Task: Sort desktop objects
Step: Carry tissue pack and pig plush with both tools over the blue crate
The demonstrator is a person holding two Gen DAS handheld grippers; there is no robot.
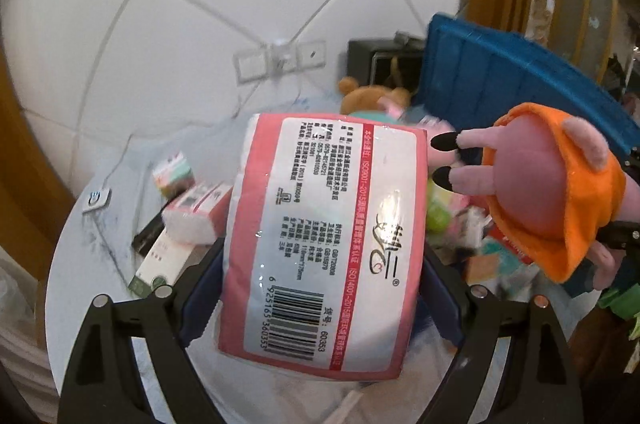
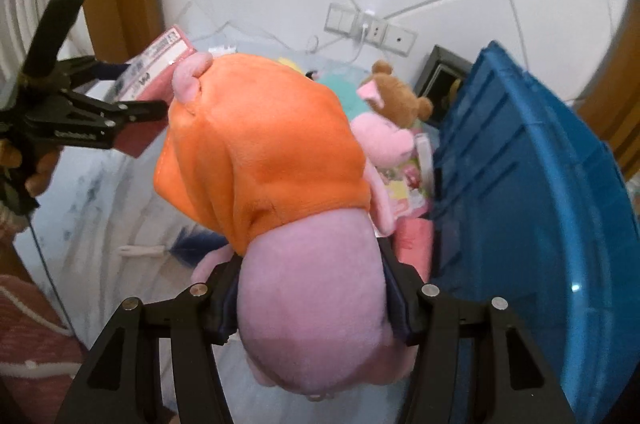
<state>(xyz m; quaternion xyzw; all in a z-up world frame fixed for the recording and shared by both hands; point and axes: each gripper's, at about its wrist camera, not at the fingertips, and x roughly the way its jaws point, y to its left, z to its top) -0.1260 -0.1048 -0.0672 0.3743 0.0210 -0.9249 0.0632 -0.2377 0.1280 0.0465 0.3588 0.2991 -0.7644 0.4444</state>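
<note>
Right now both jaws are pinching loads above the cluttered desk (image 1: 100, 224) — left gripper (image 1: 320, 288) on the pink tissue pack (image 1: 320, 236), right gripper (image 2: 312, 308) on the orange-dressed pig plush (image 2: 280, 183) beside the blue bin (image 2: 540, 203) — and the slick wrapper or squashy plush could slip free.

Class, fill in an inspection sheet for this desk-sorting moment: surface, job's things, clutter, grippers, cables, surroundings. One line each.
Surface: round pale table, smudged.
Job's things: pink tissue pack and pink pig plush in orange dress, both lifted; blue bin at the right.
Clutter: small tissue pack, green-white box, brown teddy.
Grippers: left gripper clamps the tissue pack; right gripper clamps the plush.
Cables: white cable at the wall sockets.
Surroundings: white tiled wall.
</note>
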